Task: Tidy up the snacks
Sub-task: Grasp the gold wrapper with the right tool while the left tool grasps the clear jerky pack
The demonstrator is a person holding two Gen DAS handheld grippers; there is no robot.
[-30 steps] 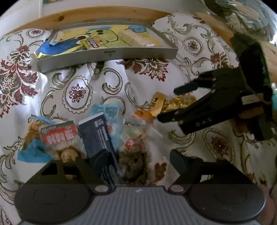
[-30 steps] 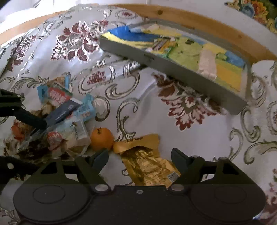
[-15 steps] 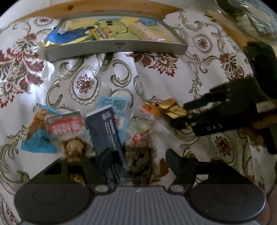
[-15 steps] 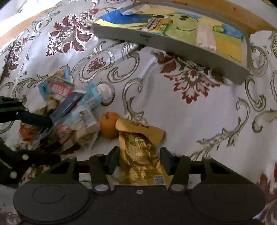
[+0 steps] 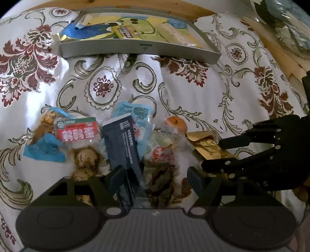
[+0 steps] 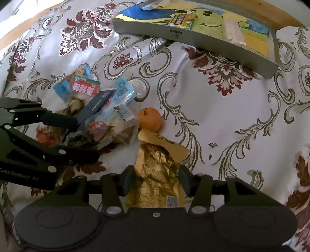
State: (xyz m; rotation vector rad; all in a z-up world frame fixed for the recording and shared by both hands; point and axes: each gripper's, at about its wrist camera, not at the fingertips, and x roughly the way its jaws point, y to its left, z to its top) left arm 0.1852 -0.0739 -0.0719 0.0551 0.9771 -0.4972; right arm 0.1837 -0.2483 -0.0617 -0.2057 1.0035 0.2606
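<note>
A pile of snack packets lies on the floral cloth: a red-labelled egg pack (image 5: 77, 133), a dark blue packet (image 5: 122, 147) (image 6: 96, 104), a light blue packet (image 5: 135, 111) and a brown snack bag (image 5: 160, 180). My left gripper (image 5: 155, 178) (image 6: 87, 138) stands open over the pile, straddling the dark blue packet's lower end and the brown bag. An orange (image 5: 177, 124) (image 6: 150, 119) rests beside the pile. My right gripper (image 6: 156, 178) (image 5: 212, 154) is shut on the crumpled gold packet (image 6: 155, 174) (image 5: 205, 143). The grey tray (image 5: 139, 49) (image 6: 193, 38) sits at the far edge.
The tray holds a blue packet (image 5: 87, 33), a yellow snack pack (image 5: 126, 33) and a white bar (image 5: 174, 35) on a cartoon liner. Behind it runs a wooden edge (image 5: 174, 7). Bare cloth (image 6: 222, 116) stretches between the pile and the tray.
My right gripper came down over the gold packet and its fingers narrowed onto it. My left gripper moved closer to the pile and stayed open.
</note>
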